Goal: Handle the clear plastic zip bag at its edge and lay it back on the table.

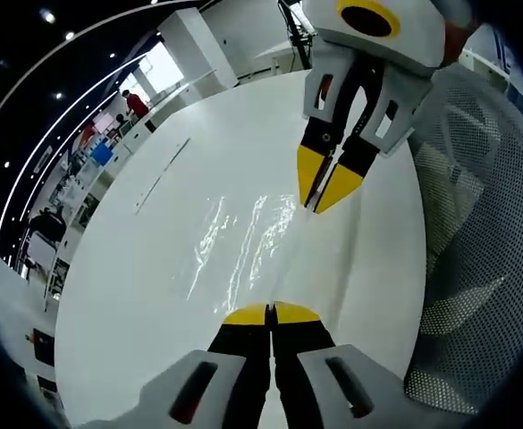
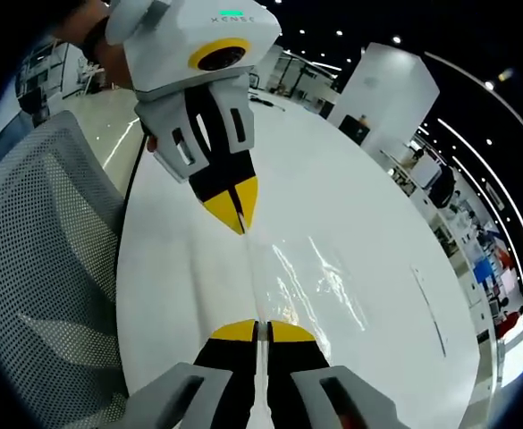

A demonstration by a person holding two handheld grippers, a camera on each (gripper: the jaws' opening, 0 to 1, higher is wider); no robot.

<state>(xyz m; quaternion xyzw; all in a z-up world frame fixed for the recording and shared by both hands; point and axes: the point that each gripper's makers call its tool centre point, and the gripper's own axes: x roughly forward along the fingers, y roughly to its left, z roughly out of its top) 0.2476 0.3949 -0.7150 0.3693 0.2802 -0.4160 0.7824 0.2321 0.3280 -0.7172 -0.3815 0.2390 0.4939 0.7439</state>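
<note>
Currently I have both the left gripper (image 1: 270,315) and right gripper (image 2: 257,332) fingers clamped on the clear zip bag (image 1: 243,241) edge, stretching it taut over the counter (image 1: 136,295) for a flat lay-down.

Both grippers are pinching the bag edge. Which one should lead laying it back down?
Neither clearly. The left gripper and right gripper are both shut on the clear plastic zip bag, stretched over the white table. Lower them together.

We can barely trace the clear zip bag (image 1: 243,237) against the white table (image 1: 127,295), only its glare showing; the mesh chair (image 2: 37,268) runs off the frame; distant people (image 1: 136,103) stay too small to make out.
</note>
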